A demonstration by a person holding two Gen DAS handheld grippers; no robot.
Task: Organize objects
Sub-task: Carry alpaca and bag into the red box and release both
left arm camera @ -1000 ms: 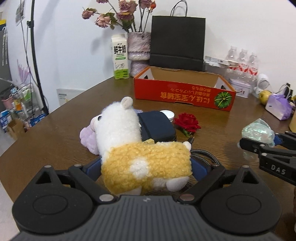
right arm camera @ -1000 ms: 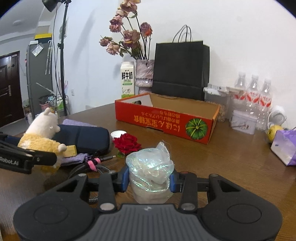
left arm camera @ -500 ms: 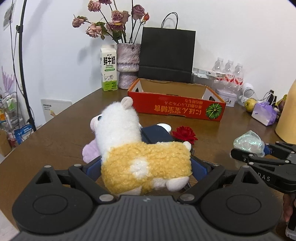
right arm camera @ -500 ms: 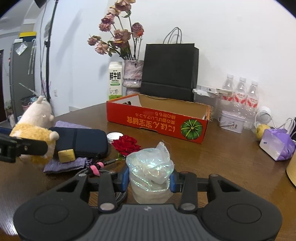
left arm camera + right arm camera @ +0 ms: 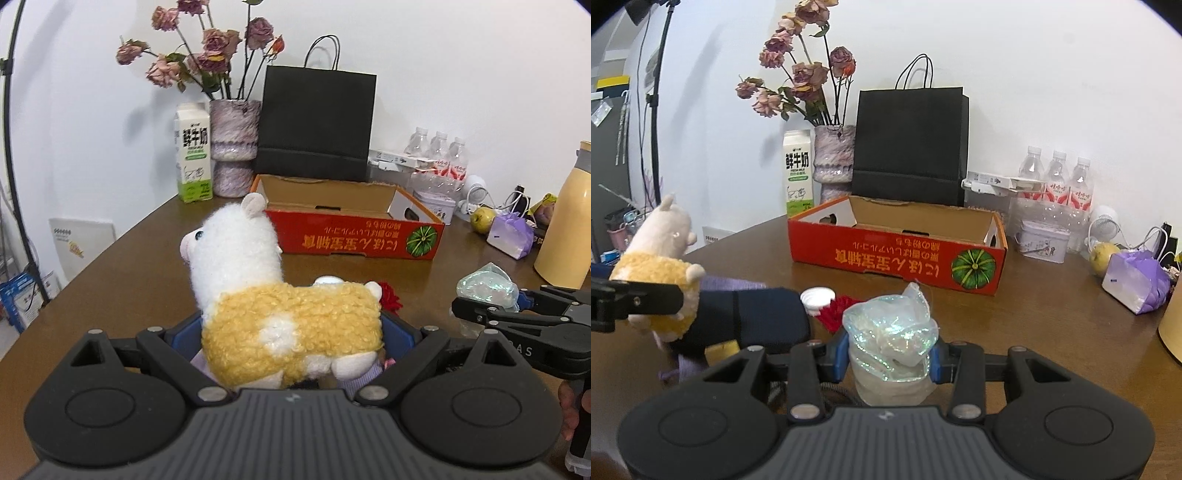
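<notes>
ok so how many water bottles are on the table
3. They stand in a row at the back right by the wall: left bottle, middle bottle, right bottle, behind the white tin. More could be hidden behind the black paper bag.

Open cardboard box (image 5: 897, 254) sits mid-worktop (image 5: 1034, 332). Behind it stands a paper bag (image 5: 910, 144), with vase (image 5: 833, 158) and milk carton (image 5: 798, 173) to the left and water bottles (image 5: 1056, 181) to the right. A cap (image 5: 817, 297) lies before the box.
</notes>
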